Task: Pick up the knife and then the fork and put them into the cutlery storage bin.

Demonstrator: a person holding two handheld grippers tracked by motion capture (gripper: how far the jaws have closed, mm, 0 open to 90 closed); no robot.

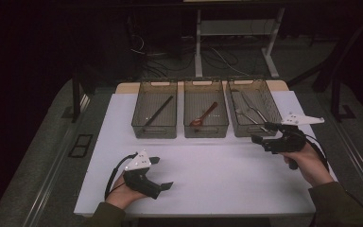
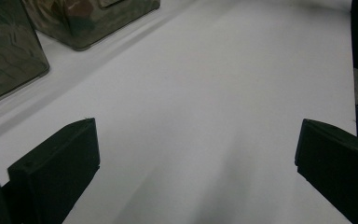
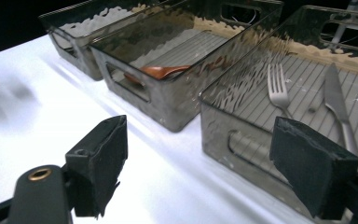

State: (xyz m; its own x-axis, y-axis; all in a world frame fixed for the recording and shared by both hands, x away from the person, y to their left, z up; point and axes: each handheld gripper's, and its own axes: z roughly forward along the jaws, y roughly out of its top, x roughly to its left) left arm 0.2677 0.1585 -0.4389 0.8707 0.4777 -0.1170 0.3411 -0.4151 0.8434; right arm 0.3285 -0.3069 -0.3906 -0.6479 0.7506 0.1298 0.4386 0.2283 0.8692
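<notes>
At lower left of the high view, the left gripper (image 1: pixel 163 173) was held wide open over the white table (image 1: pixel 217 175). Farther right, the right gripper (image 1: pixel 263 133), jaws parted and empty, was seen beside the right bin (image 1: pixel 255 130) holding fork (image 3: pixel 277 88) and knife (image 3: pixel 337 100).

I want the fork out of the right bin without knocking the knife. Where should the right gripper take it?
Grip the fork by its handle below the tines, from above, jaws across it. It lies flat on the bin floor, with the knife close beside it.
</notes>
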